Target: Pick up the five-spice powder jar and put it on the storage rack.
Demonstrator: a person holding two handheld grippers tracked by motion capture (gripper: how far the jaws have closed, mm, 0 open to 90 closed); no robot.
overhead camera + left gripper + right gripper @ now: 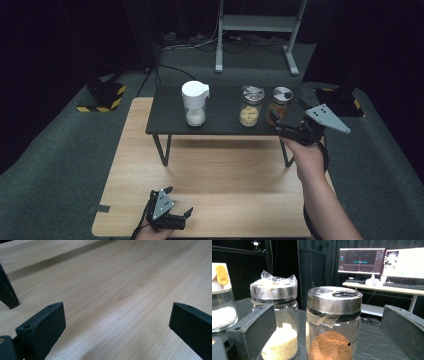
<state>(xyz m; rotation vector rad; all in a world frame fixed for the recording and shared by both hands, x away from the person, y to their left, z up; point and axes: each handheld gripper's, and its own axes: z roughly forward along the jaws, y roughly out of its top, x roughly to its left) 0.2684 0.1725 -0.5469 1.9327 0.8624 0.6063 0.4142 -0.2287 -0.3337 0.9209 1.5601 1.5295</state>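
Observation:
On a low black shelf point(170, 120) stand three jars. The left one is a white-lidded jar point(194, 103) of white grains, also at the left edge point(222, 302) of the right gripper view. A plastic-wrapped jar of pale powder point(250, 107) point(277, 315) stands in the middle. A metal-lidded jar of brown powder point(280, 102) point(333, 322) is at the right. My right gripper point(276, 125) point(328, 322) is open at the shelf's right front, with the brown jar framed between its jaws and apart from them. My left gripper point(180, 201) point(117, 320) rests open and empty low over the wooden table.
The wooden table point(225, 175) point(125, 277) lies under and in front of the shelf. A shelf leg point(7, 292) stands close to my left gripper. Monitors and a desk point(382, 265) are behind the jars. A white frame point(257, 30) and cables lie on the floor beyond.

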